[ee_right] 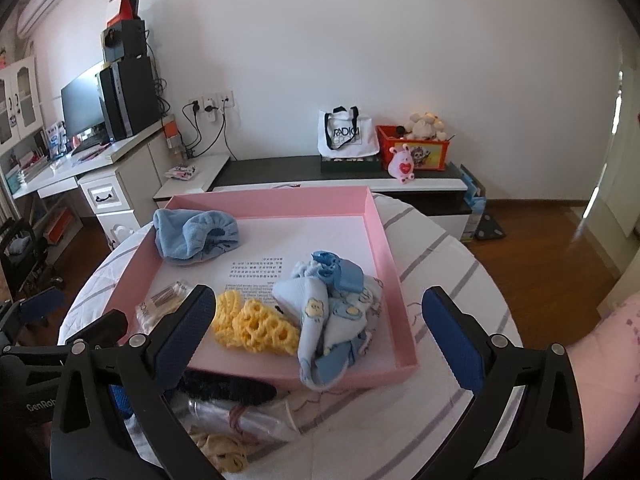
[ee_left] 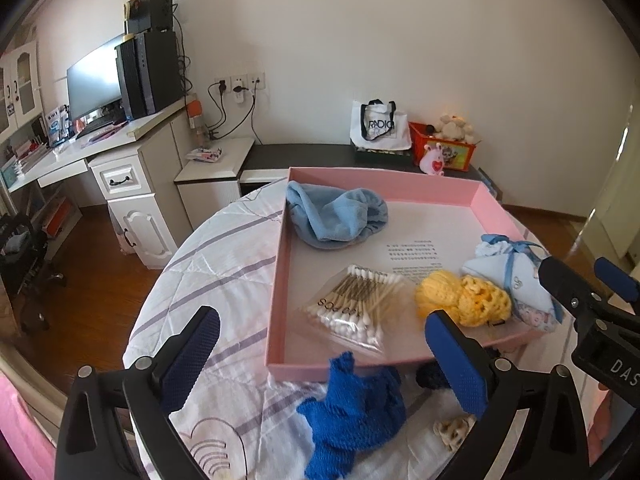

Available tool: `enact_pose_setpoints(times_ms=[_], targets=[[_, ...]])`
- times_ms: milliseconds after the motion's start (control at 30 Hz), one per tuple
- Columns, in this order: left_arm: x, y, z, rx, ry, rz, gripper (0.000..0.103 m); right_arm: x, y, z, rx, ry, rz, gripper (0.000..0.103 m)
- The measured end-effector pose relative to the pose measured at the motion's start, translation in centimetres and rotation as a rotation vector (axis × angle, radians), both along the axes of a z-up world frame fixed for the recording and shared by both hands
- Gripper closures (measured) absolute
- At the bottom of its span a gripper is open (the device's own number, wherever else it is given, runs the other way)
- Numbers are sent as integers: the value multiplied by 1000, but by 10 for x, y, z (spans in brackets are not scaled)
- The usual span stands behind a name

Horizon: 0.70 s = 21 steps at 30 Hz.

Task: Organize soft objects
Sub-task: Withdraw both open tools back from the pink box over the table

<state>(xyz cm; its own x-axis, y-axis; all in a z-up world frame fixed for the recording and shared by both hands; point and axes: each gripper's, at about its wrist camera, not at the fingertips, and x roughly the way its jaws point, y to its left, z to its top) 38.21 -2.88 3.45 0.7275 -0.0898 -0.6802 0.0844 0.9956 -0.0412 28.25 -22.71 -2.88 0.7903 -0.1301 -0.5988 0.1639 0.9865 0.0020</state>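
Observation:
A pink tray (ee_left: 276, 280) (ee_right: 394, 272) sits on the round table. In it lie a light blue fleece cap (ee_left: 336, 216) (ee_right: 196, 234), a bag of cotton swabs (ee_left: 356, 304) (ee_right: 160, 304), a yellow crochet piece (ee_left: 464, 300) (ee_right: 256, 324) and a pale blue patterned cloth bundle (ee_left: 516, 276) (ee_right: 336, 312), which hangs over the near rim. A dark blue knitted cloth (ee_left: 352, 412) lies on the table before the tray. My left gripper (ee_left: 324, 356) is open and empty above it. My right gripper (ee_right: 320, 340) (ee_left: 576, 280) is open and empty over the tray's near edge.
A black brush (ee_right: 228, 390), a clear plastic packet (ee_right: 240, 416) and a beige scrunchie (ee_right: 220, 452) (ee_left: 452, 432) lie on the quilted tablecloth (ee_left: 216, 264) near me. A low cabinet (ee_right: 360, 184) with a bag and toy box stands behind, a desk (ee_left: 80, 152) to the left.

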Motion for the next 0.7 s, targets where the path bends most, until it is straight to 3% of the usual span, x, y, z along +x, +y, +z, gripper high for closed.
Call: enact_pose_setpoints(times_ms=[700], targets=[[-127,-19,29,7,-117,13,0,-102,-4,27,-42,-79,12,0]])
